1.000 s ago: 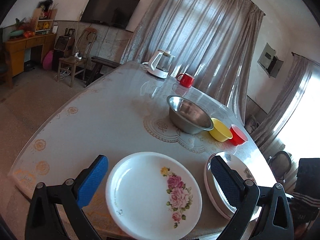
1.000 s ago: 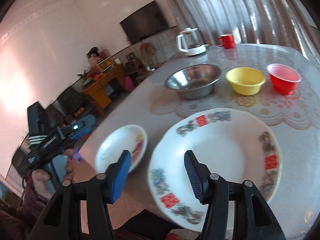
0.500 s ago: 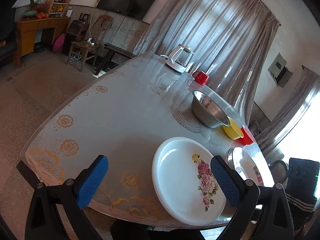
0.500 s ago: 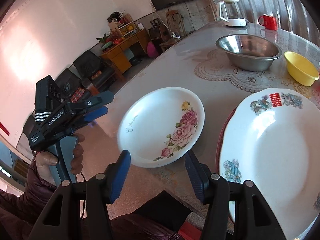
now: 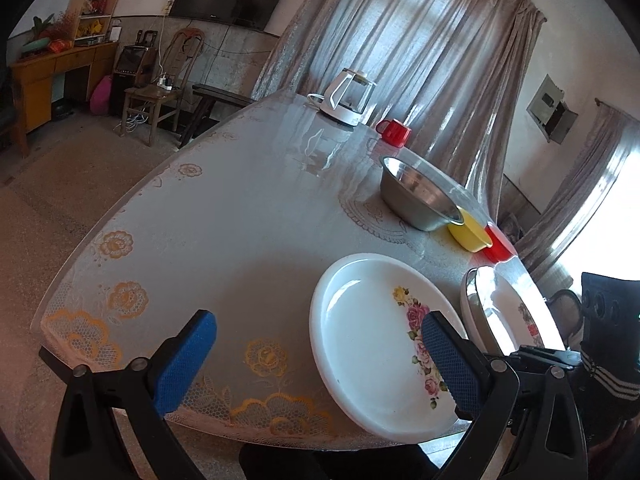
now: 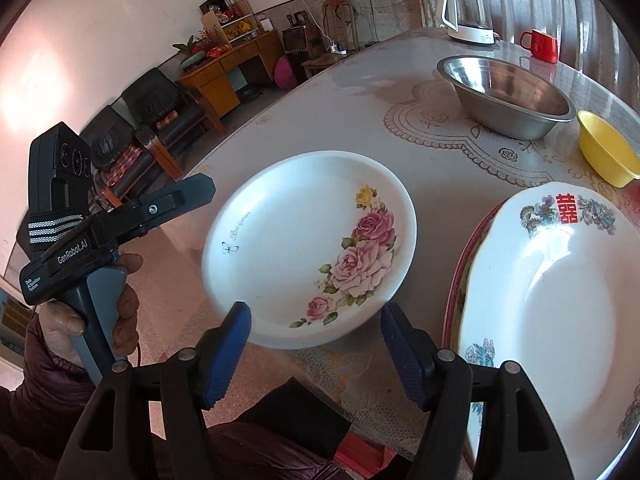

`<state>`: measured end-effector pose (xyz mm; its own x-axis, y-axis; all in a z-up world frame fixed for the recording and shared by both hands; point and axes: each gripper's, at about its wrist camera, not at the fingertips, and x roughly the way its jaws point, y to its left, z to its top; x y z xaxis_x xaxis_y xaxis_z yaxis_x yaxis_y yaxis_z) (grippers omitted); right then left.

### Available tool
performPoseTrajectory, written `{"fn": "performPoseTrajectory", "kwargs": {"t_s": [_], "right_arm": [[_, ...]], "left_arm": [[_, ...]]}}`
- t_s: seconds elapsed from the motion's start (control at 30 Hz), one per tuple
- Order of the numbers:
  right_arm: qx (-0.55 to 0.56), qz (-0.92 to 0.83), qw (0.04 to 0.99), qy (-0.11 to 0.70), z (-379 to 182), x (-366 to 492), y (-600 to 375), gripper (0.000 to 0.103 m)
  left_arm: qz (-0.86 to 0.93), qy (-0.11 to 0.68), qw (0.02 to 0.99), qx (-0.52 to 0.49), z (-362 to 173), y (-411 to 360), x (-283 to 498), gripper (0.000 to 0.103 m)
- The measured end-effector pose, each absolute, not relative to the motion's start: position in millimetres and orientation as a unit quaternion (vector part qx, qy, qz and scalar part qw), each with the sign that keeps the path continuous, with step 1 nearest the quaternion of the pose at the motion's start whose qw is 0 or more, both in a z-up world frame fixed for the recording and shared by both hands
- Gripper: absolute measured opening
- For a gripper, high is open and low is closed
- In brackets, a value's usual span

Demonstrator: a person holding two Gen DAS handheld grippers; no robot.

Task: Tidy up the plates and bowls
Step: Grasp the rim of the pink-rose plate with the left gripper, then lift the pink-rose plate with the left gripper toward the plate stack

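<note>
1. Rose plate (image 6: 308,248) – white, pink roses on one side, lies flat near the front edge of the surface (image 6: 360,120), just beside the bigger plate w/ red characters (image 6: 560,300), which seems to sit on another plate w/ a red rim.
2. Step in hand, as I judge it: lining up to pick the rose plate, prob. to stack it w/ the other plates.
3. Right claw (image 6: 316,344) – jaws have just been opening, now wide; the plate's near rim sits between the blue pads but neither pad presses on it. Nothing held.
4. Left claw (image 5: 316,364) – wide open, empty. Rose plate (image 5: 384,340) is off to its right-hand side; the right pad overlaps the plate's rim in view, contact can't be told.
5. Next move calls for: ease the right claw fwd so the rim goes deeper between the pads, then close. Shallow smooth rim, so a thin bite may slip.
6. Bowls – steel bowl (image 6: 508,96), yellow bowl (image 6: 608,152), red bowl (image 5: 496,244) sit in a row further back, untouched.
</note>
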<state>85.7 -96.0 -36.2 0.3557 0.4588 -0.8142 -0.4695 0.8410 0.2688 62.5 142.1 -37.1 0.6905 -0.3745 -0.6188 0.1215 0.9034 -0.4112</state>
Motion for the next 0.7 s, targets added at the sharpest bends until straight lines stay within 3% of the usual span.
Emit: {"fn": "performPoseTrajectory", "kwargs": {"t_s": [0.1,0.13,0.17,0.2,0.23,0.37,0.5,0.7], "right_arm": [[-0.013,0.274,0.825,0.493,-36.2,88.6,-92.8,0.072],[-0.013,0.272,0.826,0.494,-36.2,89.8,-92.6,0.072],[-0.012,0.270,0.826,0.495,-36.2,91.1,-92.7,0.072],[-0.011,0.269,0.825,0.497,-36.1,92.2,-92.8,0.072],[-0.010,0.268,0.825,0.498,-35.9,92.9,-92.6,0.073],[-0.013,0.265,0.826,0.498,-35.0,91.5,-89.9,0.075],[-0.010,0.268,0.824,0.499,-35.1,93.8,-88.3,0.075],[-0.015,0.270,0.825,0.497,-34.6,100.4,-78.2,0.075]], "left_arm": [[-0.134,0.374,0.901,-0.175,-41.1,144.1,64.8,0.101],[-0.137,0.376,0.899,-0.178,-42.4,144.5,65.4,0.095],[-0.146,0.378,0.896,-0.181,-43.5,144.4,65.8,0.089],[-0.153,0.380,0.894,-0.182,-44.4,143.9,66.0,0.072],[-0.153,0.385,0.892,-0.178,-45.4,142.6,67.0,0.062],[-0.166,0.397,0.887,-0.170,-50.8,136.8,66.5,0.041],[-0.173,0.396,0.887,-0.161,-52.7,129.9,63.3,0.035],[-0.146,0.389,0.891,-0.184,-55.0,140.4,66.8,0.034]]}}
